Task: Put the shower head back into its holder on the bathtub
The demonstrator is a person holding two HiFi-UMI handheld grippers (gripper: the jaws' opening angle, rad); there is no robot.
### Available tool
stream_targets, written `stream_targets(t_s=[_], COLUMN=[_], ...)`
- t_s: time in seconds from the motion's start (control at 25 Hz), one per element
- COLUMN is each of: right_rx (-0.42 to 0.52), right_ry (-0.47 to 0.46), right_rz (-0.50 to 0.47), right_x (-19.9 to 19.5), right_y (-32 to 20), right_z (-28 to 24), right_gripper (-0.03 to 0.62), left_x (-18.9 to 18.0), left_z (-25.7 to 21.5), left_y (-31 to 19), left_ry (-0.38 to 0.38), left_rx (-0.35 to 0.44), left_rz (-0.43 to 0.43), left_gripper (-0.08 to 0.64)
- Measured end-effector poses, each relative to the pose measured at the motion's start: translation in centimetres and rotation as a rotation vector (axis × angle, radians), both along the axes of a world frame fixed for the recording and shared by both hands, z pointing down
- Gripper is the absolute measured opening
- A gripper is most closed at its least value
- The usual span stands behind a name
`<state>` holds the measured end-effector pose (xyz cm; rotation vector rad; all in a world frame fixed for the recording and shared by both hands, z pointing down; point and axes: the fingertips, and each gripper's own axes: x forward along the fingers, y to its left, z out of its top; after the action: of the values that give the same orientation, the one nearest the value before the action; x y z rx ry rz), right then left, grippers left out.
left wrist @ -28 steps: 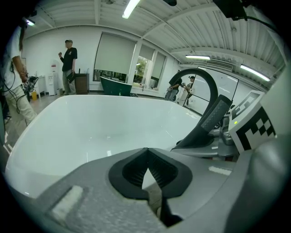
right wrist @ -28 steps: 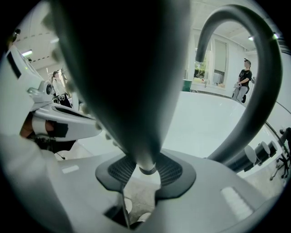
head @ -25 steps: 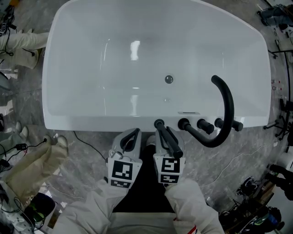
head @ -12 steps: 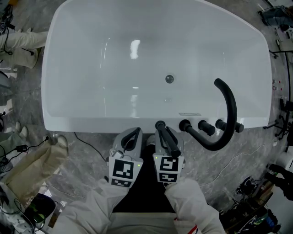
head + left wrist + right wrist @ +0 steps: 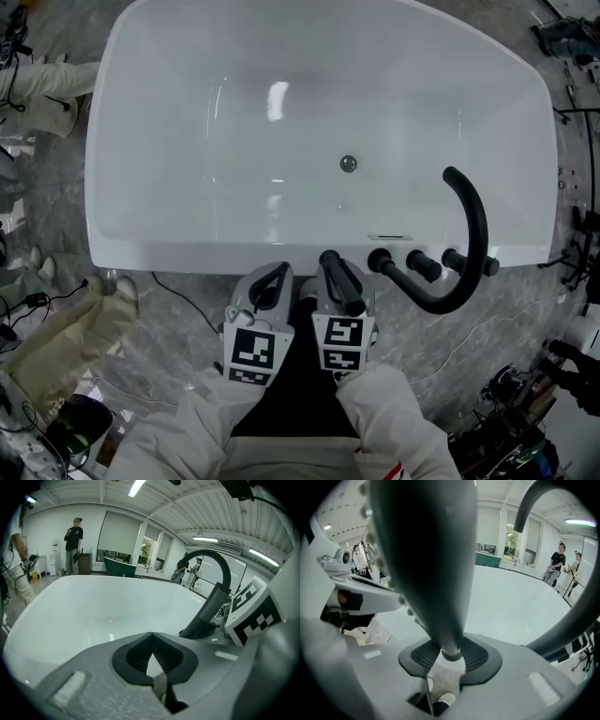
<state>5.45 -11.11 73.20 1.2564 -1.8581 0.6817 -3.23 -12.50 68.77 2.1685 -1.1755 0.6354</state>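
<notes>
- The right gripper [image 5: 451, 656] has its fingers [image 5: 423, 656] closed on the shower head [image 5: 436, 573]; the ribbed pads press from both sides on the narrow lower end, just above a small collar.
- The left gripper [image 5: 150, 637] holds nothing; its fingers [image 5: 135, 657] are narrow, their tips meeting, and only the white wall of the bathtub [image 5: 187, 248] shows beyond them.
- From above, the shower head [image 5: 343, 283] is a black rod that runs forward from the right gripper's [image 5: 341, 279] fingers; its far end reaches the near rim of the bathtub, just left of the row of black knobs [image 5: 419, 262] and the curved tap [image 5: 473, 225]; I cannot tell whether that end is already in its holder.
- It looks stiff and hard, a matt black body that will not bend or dent under the pads; I judge it light enough for one gripper, and not fragile.
- The body widens well beyond the fingers, so most of its weight seems to sit ahead of the grip; a small roll of the wrist will likely swing the far end a good deal.
- The round, smooth shaft could turn or slide between the pads; the ribs and the collar below them should help to stop that.
- The narrow end is a fair place to hold it, since it leaves the far end free to meet the rim; a grip nearer the thick middle would steady it more, but the fingers might then foul the knobs beside it.
- The white rim looks glossy and hard; a knock from the black head may mark it.
</notes>
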Motion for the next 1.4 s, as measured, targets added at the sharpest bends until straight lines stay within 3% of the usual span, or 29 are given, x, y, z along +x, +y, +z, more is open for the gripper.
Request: stream_targets(t_s=[1.0,1.4], right_rx=[0.001,-0.019], right_ry=[-0.062,-0.075], right_rz=[0.037,0.030], right_x=[-0.1,-0.4], right_y=[-0.3,0.2], right_z=[0.3,0.6], right_gripper=[0.146,0.195], left_x=[-0.2,0.1], left_z=[0.4,0.3], left_y=[0.4,1.2], left_ry=[-0.009,-0.008], left_rx=[-0.008,-0.004], left_rz=[-0.017,-0.011], left_gripper=[0.000,0.000])
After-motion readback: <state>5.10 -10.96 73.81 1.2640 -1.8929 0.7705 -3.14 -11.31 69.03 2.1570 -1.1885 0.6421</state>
